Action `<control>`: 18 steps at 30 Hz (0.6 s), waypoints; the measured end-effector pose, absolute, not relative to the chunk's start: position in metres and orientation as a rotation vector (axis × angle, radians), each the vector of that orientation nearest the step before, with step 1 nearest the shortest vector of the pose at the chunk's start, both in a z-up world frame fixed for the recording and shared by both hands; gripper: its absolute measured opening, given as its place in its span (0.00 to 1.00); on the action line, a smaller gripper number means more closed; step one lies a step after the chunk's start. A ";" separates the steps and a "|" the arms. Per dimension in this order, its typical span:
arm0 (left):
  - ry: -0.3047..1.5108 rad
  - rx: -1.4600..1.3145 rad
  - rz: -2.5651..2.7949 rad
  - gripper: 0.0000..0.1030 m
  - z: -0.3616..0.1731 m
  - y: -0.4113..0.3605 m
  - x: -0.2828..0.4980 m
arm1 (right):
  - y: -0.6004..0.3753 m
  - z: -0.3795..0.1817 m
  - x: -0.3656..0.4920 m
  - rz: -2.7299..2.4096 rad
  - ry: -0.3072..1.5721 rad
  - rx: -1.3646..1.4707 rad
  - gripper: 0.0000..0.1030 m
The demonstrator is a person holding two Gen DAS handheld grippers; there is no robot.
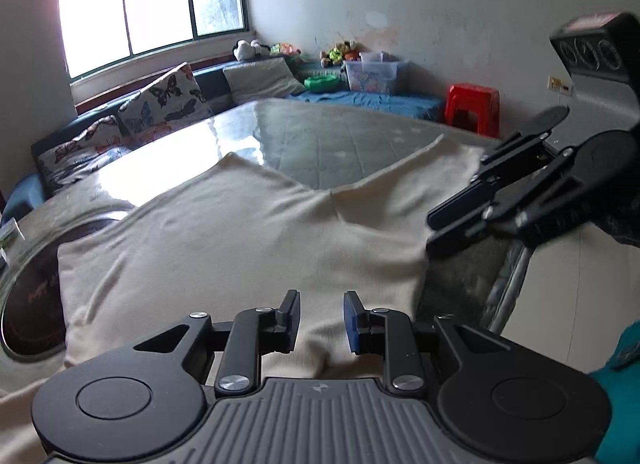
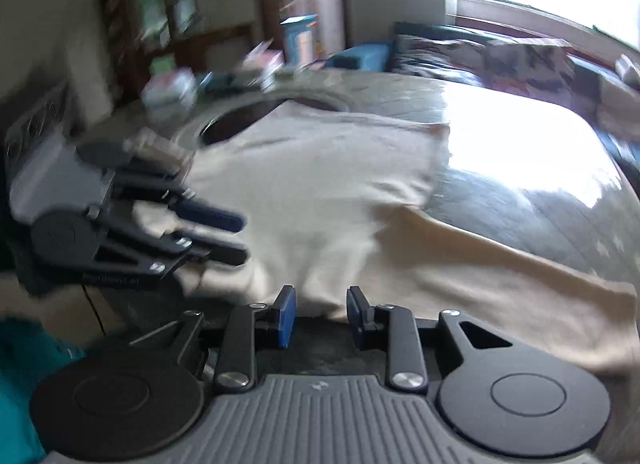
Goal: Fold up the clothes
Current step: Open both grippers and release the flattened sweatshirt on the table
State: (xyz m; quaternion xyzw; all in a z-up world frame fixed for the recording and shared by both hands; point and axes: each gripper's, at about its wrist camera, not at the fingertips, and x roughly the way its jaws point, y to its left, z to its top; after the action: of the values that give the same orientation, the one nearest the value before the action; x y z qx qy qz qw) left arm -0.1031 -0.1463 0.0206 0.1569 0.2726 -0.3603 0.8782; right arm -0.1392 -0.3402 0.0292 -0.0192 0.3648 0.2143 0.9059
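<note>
A cream shirt [image 1: 240, 240] lies flat on the table [image 1: 320, 136]. Both the left gripper [image 1: 322, 318] and the right gripper [image 2: 320, 314] hang loose, jaws apart, empty. Only the left view shows a red stool [image 1: 474, 106].

Blurred shelf clutter [image 2: 172, 92] behind table unreadable.

Each black tool [image 1: 322, 320] has blue-padded fingers [image 1: 352, 322], silver screws and a ribbed grey body.
</note>
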 end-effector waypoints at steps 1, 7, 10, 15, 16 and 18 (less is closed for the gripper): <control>0.569 0.317 -0.754 0.25 0.022 -0.149 -0.103 | -0.350 0.029 -0.139 0.384 0.749 -0.031 0.27; 0.577 0.309 -0.786 0.25 0.019 -0.171 -0.099 | -0.411 0.015 -0.141 -0.005 0.741 0.033 0.27; 0.587 0.302 -0.794 0.25 0.017 -0.179 -0.097 | -0.440 0.006 -0.142 -0.166 0.731 0.098 0.27; 0.602 0.298 -0.794 0.25 0.014 -0.184 -0.094 | -0.472 -0.004 -0.139 -0.289 0.688 0.228 0.27; 0.604 0.298 -0.793 0.25 0.013 -0.185 -0.094 | -0.475 -0.006 -0.137 -0.299 0.676 0.244 0.27; 0.610 0.300 -0.791 0.25 0.012 -0.185 -0.094 | -0.479 -0.009 -0.135 -0.315 0.662 0.249 0.27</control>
State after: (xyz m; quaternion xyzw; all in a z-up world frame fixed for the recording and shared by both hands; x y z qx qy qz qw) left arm -0.0943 -0.1851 0.0116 0.1434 0.2913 -0.3777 0.8671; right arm -0.1347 -0.4787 -0.0093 0.1213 0.3230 -0.1536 0.9259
